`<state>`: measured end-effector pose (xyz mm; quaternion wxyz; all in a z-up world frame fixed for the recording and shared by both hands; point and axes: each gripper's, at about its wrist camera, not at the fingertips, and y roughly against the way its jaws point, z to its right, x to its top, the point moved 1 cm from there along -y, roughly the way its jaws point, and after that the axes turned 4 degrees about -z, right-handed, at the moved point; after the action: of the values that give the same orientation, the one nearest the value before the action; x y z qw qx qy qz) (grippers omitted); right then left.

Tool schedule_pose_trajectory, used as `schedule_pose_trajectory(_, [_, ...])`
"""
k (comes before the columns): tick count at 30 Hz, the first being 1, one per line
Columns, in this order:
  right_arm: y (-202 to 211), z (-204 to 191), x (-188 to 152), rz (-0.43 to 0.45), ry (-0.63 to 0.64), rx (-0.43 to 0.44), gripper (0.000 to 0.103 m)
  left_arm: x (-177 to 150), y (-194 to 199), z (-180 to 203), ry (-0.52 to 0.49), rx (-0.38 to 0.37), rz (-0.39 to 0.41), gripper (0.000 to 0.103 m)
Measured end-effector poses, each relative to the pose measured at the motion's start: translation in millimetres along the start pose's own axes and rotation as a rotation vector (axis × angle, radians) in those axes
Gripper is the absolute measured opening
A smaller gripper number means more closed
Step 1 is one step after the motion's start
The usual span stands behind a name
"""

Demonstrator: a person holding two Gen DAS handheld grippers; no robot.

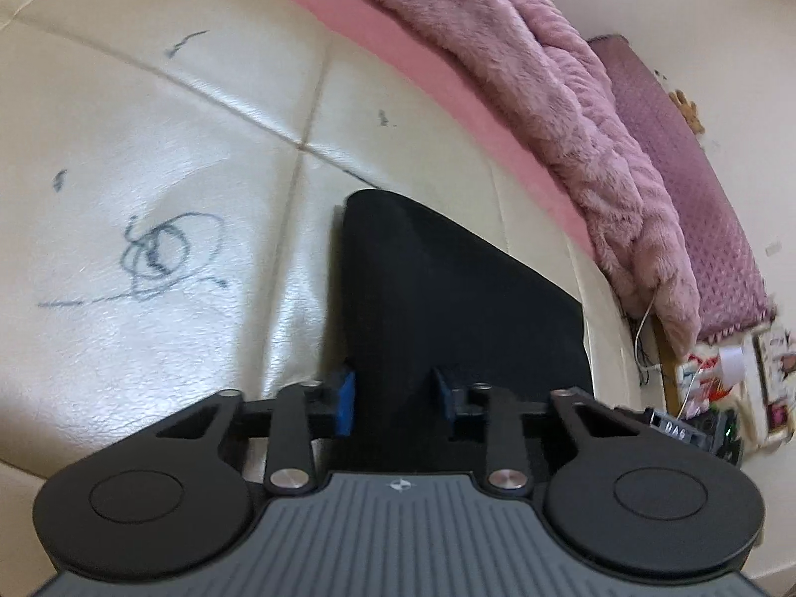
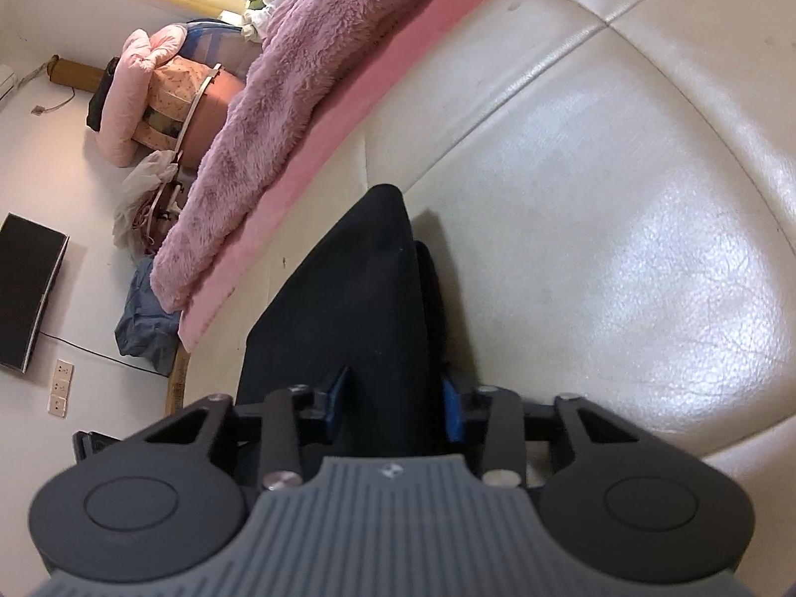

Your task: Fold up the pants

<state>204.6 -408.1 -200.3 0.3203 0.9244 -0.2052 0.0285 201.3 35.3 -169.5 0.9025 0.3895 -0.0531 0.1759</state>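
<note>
Both wrist views look closely down; they share the black pants (image 1: pixel 447 298) and cream surface (image 2: pixel 622 199).

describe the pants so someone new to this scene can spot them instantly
Start at the wide cream leather surface edged by a pink sheet and a fuzzy mauve blanket. The pants are the one black cloth on that leather, running forward from the left gripper and the right gripper. Everything nearby is pale or pink; only they are black and smooth.
</note>
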Motion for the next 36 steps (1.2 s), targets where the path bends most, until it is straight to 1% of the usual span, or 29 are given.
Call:
schedule_pose_trajectory(2, [-0.1,3.0,-0.4,0.001,-0.018,0.014,0.024,1.1,1.3,-0.7,0.020,0.003,0.001,0.028])
schedule_pose_trajectory(7, [2.4,-2.2,-0.8,0.007,-0.003,0.001,0.019,0.4,5.0,16.0,-0.010,0.068,0.021,0.020])
schedule_pose_trajectory(10, [6.2,-11.2,-2.3,0.019,0.017,-0.020,0.017,0.1,10.8,29.7,-0.075,0.114,0.031,0.019])
schedule_pose_trajectory(12, [8.0,-19.9,-4.2,0.026,0.028,-0.026,0.016,0.6,16.1,34.7,-0.101,0.138,0.037,0.018])
schedule_pose_trajectory(15, [8.2,-32.3,-7.4,0.028,0.043,-0.036,0.015,3.3,27.6,34.6,-0.108,0.149,0.053,0.018])
schedule_pose_trajectory(19, [-0.3,-52.8,-9.8,0.034,0.044,-0.020,0.015,14.3,50.9,28.6,-0.121,0.164,0.074,0.018])
schedule_pose_trajectory(24, [-26.7,-88.4,-7.3,0.022,0.059,0.005,0.015,39.5,86.0,17.9,-0.144,0.191,0.101,0.018])
schedule_pose_trajectory(30, [-73.9,-136.9,2.0,0.001,0.080,0.037,0.014,78.6,122.3,0.7,-0.165,0.235,0.123,0.018])
schedule_pose_trajectory(36, [-132.6,-180.8,16.4,-0.031,0.099,0.051,0.014,118.2,139.7,-22.0,-0.188,0.285,0.129,0.018])
